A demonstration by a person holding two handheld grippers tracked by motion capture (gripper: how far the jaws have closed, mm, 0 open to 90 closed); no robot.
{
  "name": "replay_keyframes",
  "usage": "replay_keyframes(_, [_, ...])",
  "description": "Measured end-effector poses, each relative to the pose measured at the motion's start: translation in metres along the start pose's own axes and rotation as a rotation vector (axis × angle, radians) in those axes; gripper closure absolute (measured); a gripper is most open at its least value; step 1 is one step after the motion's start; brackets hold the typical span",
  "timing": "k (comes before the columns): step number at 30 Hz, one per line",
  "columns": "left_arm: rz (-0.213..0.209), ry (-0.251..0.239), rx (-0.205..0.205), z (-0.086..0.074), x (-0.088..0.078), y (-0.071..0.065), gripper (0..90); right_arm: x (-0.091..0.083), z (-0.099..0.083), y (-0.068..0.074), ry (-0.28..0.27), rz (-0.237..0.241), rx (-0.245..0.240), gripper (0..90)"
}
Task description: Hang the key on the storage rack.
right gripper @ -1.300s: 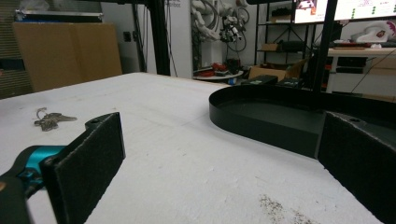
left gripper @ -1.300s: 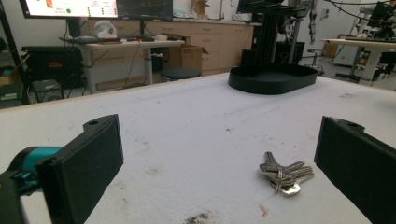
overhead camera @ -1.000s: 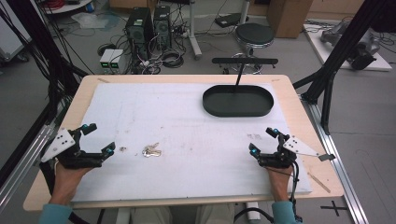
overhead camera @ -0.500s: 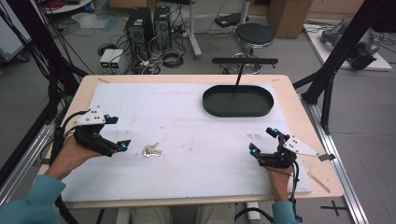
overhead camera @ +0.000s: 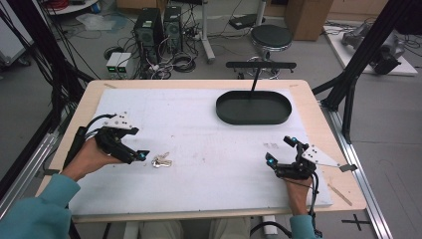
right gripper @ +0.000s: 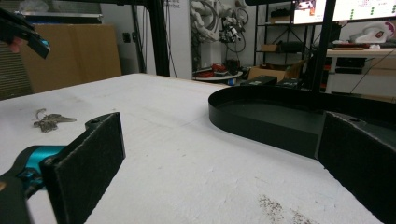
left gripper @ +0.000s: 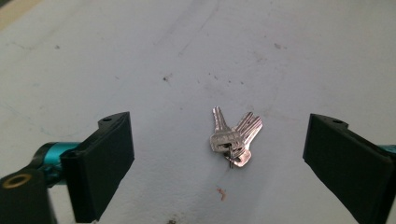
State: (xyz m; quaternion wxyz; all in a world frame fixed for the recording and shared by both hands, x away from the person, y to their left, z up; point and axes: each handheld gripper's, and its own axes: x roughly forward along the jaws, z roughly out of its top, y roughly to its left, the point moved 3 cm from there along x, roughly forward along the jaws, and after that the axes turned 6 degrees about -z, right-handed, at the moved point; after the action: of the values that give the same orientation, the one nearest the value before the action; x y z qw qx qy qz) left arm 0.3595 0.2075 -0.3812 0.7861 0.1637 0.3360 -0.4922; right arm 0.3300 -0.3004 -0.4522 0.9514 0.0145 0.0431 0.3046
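A small bunch of silver keys (overhead camera: pixel 161 161) lies on the white mat at the left front. My left gripper (overhead camera: pixel 139 155) hovers just left of the keys, tilted down at them and open. In the left gripper view the keys (left gripper: pixel 235 138) lie on the mat between the wide-apart jaws of the left gripper (left gripper: pixel 220 123), touching neither. My right gripper (overhead camera: pixel 279 150) rests open at the right front with nothing in it. The right gripper view has the right gripper (right gripper: pixel 224 126) facing the black tray (right gripper: pixel 261 126), with the keys (right gripper: pixel 49 120) far off at the left.
A black oval tray (overhead camera: pixel 254 121) sits at the back right of the white mat (overhead camera: pixel 199 129). A black T-shaped stand (overhead camera: pixel 260 64) rises behind it. A thin wooden stick (overhead camera: pixel 342 194) lies at the table's right front corner. Black frame posts flank the table.
My left gripper has moved forward and to the right, then tipped down over the keys. The right gripper and the keys have stayed where they were.
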Motion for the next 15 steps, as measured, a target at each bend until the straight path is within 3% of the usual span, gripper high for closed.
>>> replay_keyframes(4, [0.008, 0.094, 0.018, -0.004, 0.015, 0.002, 11.5, 0.000, 0.000, 0.000, -0.003, 0.001, 0.004, 0.6])
replay_keyframes(15, [-0.015, 0.167, 0.031, -0.008, 0.033, -0.001, 14.9, 0.000, 0.000, -0.001, -0.005, 0.000, 0.003, 0.6])
